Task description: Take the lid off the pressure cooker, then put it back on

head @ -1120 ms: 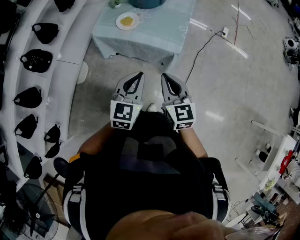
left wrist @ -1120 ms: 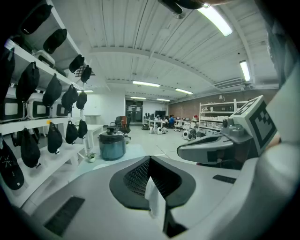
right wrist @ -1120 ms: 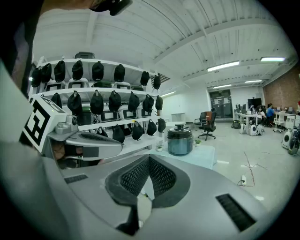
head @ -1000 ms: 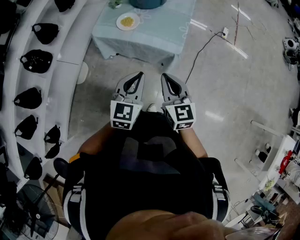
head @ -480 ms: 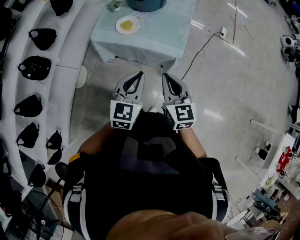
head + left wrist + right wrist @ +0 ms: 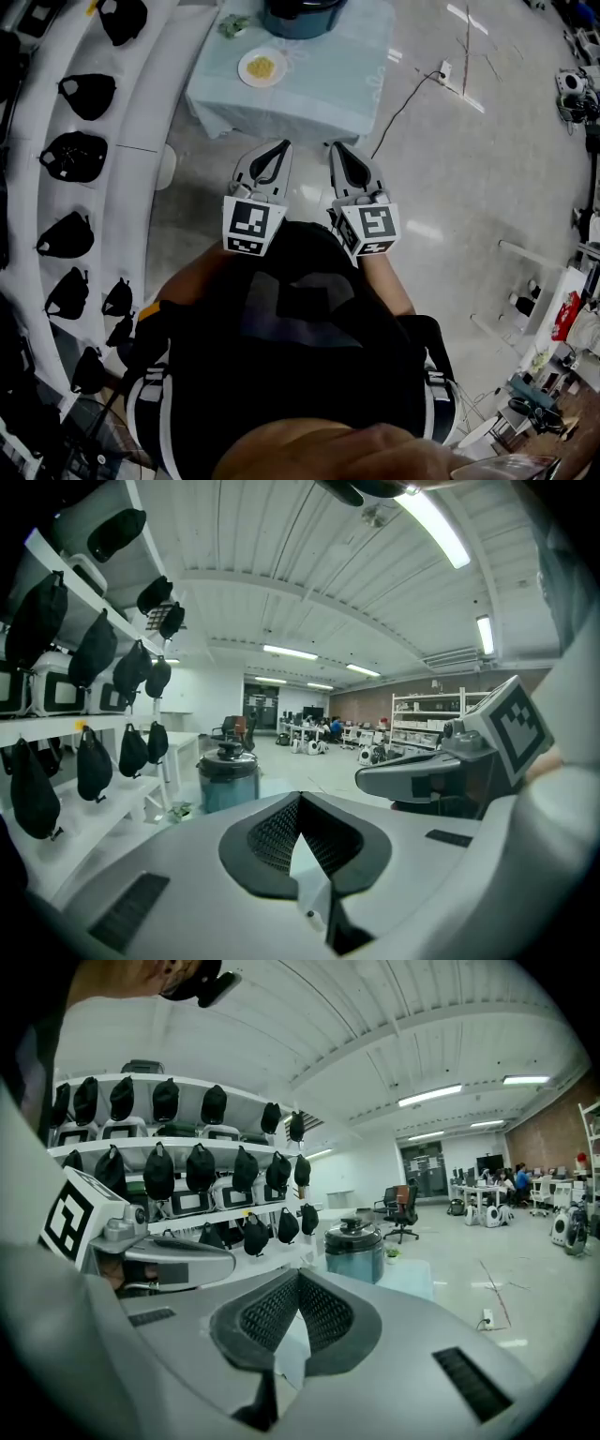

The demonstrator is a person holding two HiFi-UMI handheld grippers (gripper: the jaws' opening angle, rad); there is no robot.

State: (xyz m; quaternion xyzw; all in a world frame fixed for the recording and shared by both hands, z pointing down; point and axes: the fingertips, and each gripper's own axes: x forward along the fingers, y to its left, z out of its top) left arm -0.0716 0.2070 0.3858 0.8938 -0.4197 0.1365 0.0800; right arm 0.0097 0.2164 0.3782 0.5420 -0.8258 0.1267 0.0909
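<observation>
The pressure cooker point(image 6: 300, 11) stands at the far end of a table with a light blue cloth point(image 6: 309, 84), at the top edge of the head view. It is teal with a dark lid point(image 6: 228, 754) in place, knob on top, and it also shows in the right gripper view as the cooker point(image 6: 354, 1249) with its lid point(image 6: 353, 1229). My left gripper point(image 6: 282, 145) and right gripper point(image 6: 335, 147) are held side by side in front of my chest, well short of the table. Both are shut with nothing in them, as the left gripper point(image 6: 300, 803) and right gripper point(image 6: 298, 1277) show up close.
A white plate of yellow food point(image 6: 261, 67) and a small green thing point(image 6: 232, 26) lie on the cloth near the cooker. Curved white shelves with black bags point(image 6: 75, 122) run along the left. A cable point(image 6: 408, 94) crosses the floor to a socket point(image 6: 444, 67) on the right.
The table, plate and cooker have slid nearer and further into the head view as I move toward them. Both grippers stay shut and side by side.
</observation>
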